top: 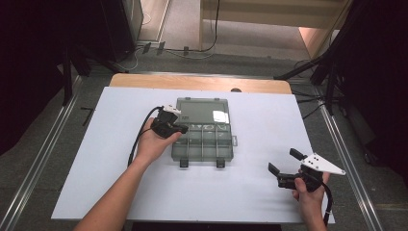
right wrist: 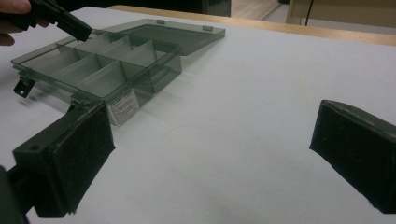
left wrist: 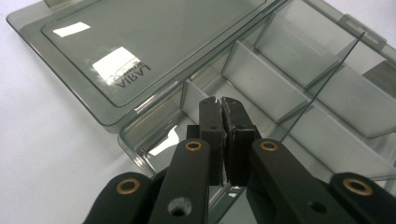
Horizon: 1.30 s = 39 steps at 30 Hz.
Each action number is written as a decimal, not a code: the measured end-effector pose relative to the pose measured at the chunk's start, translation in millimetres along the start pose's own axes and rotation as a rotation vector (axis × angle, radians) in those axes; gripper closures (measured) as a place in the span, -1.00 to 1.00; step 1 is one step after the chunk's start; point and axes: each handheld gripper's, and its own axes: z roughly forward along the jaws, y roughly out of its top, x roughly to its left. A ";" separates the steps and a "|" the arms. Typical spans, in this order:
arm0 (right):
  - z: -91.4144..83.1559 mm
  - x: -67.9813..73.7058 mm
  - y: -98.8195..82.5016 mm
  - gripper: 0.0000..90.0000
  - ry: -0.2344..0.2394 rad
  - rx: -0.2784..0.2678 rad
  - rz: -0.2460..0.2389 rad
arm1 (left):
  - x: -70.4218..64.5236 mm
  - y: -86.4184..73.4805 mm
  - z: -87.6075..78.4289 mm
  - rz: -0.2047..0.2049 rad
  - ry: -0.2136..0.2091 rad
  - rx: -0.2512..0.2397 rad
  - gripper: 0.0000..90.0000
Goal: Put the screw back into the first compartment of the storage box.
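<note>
A smoky clear box [top: 202, 142] is lying open on the white counter [top: 250, 187], lid [top: 201, 110] flat behind empty compartments. The left gripper [left wrist: 222, 103], fingers clenched on nothing, is hanging over its left compartment; the right gripper [top: 284, 166] is resting well apart, fingers spread.

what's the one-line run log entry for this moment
left claw: shut, over open organizer box left end | right claw: open, idle, apart from box | lid: lying flat
</note>
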 end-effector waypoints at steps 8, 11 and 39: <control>1.2 0.1 -0.3 -1.00 0.000 0.001 0.000 | 0.2 -1.2 3.3 0.001 -0.003 0.012 0.95; 1.2 0.0 -0.4 -1.00 -0.001 0.002 0.001 | 0.7 -1.6 3.2 -0.003 -0.024 0.008 0.93; 6.8 8.6 9.7 -1.00 0.009 0.001 0.014 | 11.5 -8.4 -24.7 -0.058 -0.111 -0.170 -1.00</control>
